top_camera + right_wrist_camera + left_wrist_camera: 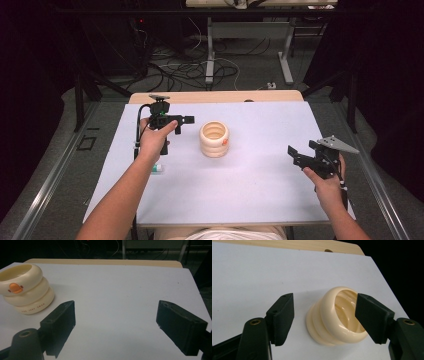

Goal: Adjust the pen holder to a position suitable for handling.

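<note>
A cream holder of three stacked rings point(214, 139) stands upright near the middle of the white table top; an orange duck mark point(15, 288) faces the right side. My left gripper point(186, 120) hovers a short way left of it, open, jaws pointing toward it. In the left gripper view the holder point(337, 317) lies between and beyond the two black pads point(282, 316), untouched. My right gripper point(296, 156) is open over the right part of the table, well away from the holder point(26, 290), with nothing between its jaws.
A small white and green object point(157, 169) lies on the table under the left forearm. The white board point(250, 190) sits on a wooden table whose far edge point(215, 96) shows. Cables and table legs point(210, 65) crowd the floor beyond.
</note>
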{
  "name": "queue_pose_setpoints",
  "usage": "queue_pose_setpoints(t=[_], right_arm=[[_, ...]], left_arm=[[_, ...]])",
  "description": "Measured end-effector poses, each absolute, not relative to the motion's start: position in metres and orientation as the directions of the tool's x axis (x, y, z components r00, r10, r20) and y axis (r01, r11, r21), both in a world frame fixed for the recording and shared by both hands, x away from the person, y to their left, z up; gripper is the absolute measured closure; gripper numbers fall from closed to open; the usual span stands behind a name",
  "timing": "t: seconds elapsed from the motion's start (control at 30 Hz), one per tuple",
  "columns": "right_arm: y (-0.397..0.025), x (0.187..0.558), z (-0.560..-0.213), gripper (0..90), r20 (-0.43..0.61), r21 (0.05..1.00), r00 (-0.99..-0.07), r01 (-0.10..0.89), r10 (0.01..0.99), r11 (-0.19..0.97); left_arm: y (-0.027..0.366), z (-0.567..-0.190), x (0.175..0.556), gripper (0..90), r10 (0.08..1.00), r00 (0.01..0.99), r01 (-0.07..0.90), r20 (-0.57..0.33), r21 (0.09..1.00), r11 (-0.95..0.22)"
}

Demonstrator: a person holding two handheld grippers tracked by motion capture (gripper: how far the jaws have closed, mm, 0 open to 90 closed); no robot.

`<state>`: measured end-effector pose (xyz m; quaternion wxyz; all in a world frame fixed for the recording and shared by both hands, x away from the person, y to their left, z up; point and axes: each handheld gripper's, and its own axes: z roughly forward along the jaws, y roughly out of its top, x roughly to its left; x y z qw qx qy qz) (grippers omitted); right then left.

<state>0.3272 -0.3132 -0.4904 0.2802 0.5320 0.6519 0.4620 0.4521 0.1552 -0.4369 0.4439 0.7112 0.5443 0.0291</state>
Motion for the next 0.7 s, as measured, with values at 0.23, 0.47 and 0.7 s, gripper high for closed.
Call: queue_pose_setpoints(t=[0.23,0.47,0.7], right_arm=[[-0.313,0.327,-0.491,15.1,0.123,0.901,-0.278,0.433,0.953,0.010],[-0.312,0.328,-0.491,15.1,0.129,0.903,-0.274,0.430,0.953,0.002],[-0.310,0.329,-0.491,15.1,0.120,0.900,-0.281,0.435,0.952,0.015]], left_arm=[[0.174,-0.429,0.438,28.2,0.803,0.423,0.715,-0.420,0.699,-0.011],[0.196,-0.422,0.422,18.4,0.808,0.441,0.643,-0.390,0.766,0.018],[0.217,-0.417,0.409,17.0,0.839,0.430,0.589,-0.332,0.808,0.018]])
